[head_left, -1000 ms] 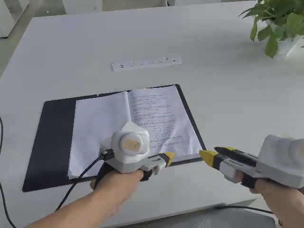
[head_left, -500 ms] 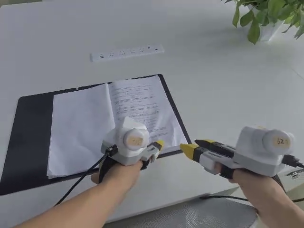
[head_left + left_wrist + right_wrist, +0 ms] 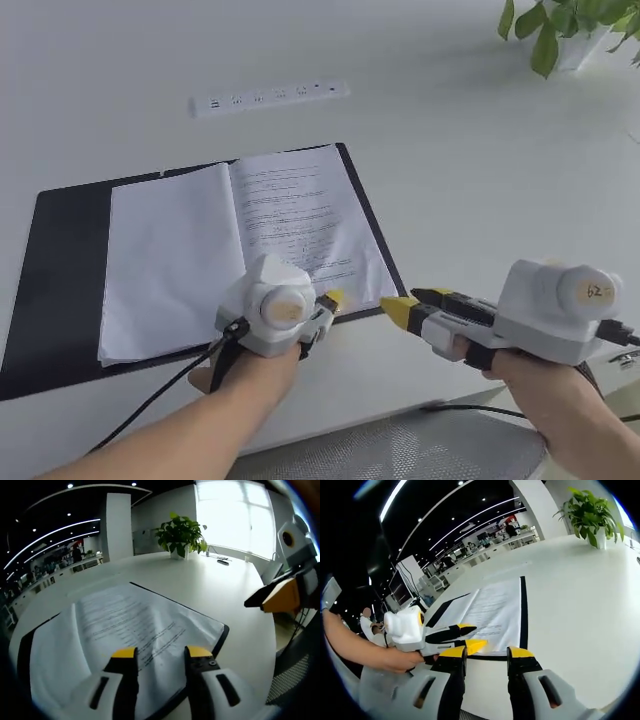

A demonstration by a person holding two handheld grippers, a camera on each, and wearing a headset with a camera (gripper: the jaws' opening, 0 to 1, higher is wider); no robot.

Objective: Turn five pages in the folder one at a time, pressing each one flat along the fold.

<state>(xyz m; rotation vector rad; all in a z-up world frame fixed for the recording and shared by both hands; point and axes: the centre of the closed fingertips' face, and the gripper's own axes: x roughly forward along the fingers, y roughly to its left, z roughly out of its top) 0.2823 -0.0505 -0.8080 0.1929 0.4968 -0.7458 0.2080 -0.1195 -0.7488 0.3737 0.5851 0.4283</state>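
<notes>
Two grippers sit low in the head view, with the folder above them.

Folder [image 3: 60,290]: open flat on the white table [image 3: 480,170], centre-left of the frame. Its black cover shows as a wide margin at left and a thin border at right. A blank sheet [image 3: 165,260] covers the left half and a printed page [image 3: 300,215] the right half, with the fold running between them.

Left gripper [image 3: 161,652]: jaws apart, nothing between them. Its yellow tips are over the near edge of the printed page, by the lower right corner. Cannot tell whether they touch the paper.

Right gripper [image 3: 486,652]: jaws apart, holding nothing. It is over bare table just right of the folder's lower right corner, lower right of the head view, with its tips pointing left toward the left gripper and close to it but not touching.

Power strip [image 3: 270,97]: upper centre of the head view, beyond the folder's far edge.

Potted plant [image 3: 545,45]: upper right corner, well apart from the folder.
</notes>
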